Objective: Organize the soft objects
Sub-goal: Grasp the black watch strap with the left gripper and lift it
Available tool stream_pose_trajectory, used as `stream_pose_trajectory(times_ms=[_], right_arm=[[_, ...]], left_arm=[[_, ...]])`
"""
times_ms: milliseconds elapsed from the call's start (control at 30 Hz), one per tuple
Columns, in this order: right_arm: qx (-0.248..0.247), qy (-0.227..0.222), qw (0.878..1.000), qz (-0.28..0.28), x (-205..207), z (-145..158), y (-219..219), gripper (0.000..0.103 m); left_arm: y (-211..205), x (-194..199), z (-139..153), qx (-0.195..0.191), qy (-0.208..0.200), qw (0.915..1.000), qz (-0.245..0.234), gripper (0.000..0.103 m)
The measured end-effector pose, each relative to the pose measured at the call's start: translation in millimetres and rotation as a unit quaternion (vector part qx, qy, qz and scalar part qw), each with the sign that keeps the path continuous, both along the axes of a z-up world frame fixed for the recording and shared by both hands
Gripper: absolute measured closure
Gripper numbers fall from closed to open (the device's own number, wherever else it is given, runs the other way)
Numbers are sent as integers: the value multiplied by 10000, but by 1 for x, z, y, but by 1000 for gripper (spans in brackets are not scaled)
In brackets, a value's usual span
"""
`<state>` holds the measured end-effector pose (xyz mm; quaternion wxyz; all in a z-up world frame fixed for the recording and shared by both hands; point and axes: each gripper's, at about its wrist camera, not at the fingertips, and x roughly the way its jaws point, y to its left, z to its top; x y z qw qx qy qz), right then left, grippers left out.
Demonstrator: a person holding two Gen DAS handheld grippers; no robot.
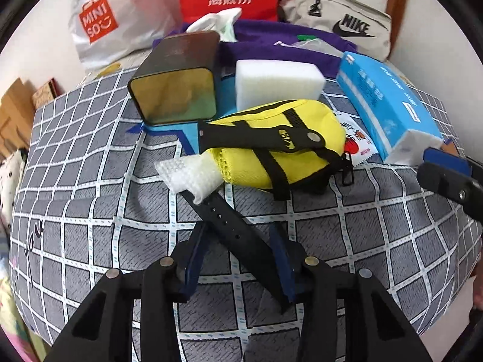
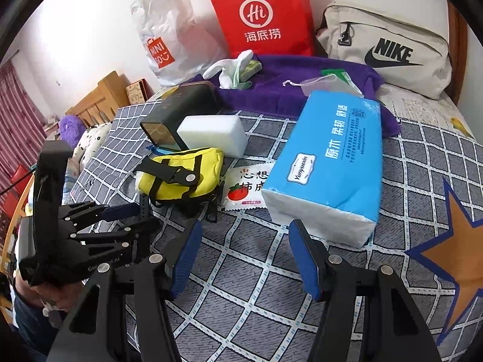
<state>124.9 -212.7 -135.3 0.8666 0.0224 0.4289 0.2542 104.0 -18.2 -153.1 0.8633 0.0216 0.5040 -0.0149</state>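
Note:
A black perforated strap (image 1: 229, 226) lies on the checked bedspread between the fingers of my left gripper (image 1: 238, 250), whose jaws stand apart around it. Its far end runs under white bubble wrap (image 1: 190, 175) beside a yellow pouch (image 1: 271, 150). Behind are a white sponge block (image 1: 277, 81), a dark tin (image 1: 178, 81) and a blue tissue pack (image 1: 389, 102). My right gripper (image 2: 244, 253) is open and empty, just in front of the tissue pack (image 2: 332, 163). The left gripper (image 2: 114, 220) shows at the left of the right wrist view, near the yellow pouch (image 2: 181, 175).
A purple towel (image 2: 302, 72) with white socks (image 2: 232, 66) lies at the back. A Miniso bag (image 2: 169, 39), a red bag (image 2: 265, 15) and a Nike bag (image 2: 386, 51) lean on the wall. A snack packet (image 2: 244, 190) lies by the pouch.

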Motion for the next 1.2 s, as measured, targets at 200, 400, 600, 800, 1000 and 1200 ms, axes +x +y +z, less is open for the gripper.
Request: stream_pose_trajectory(times_ms=[200,400,600,800,1000,1200], right_arm=[[-15,73,10000,-32,0,-4,-1,43],[-30,82,10000,34,1,-5,4,43],[-140,63,9998,146,-2,-5,11,43],[-190,48,9997,161,-1,-5,12,43],[-220,57,9995,231,0,-5,18,43],[-233,-84,9990,377,-2,3,30,43]], left_arm=[[24,-18,5,-38,88,9999,-72,76],[39,-11,4,-352,129,9989,266,68],[33,-8,3,-136,33,9997,197,81],[42,-12,3,-235,195,9993,201,73],[35,-7,1,-79,96,9996,247,70],[41,-8,3,-247,24,9995,187,84]])
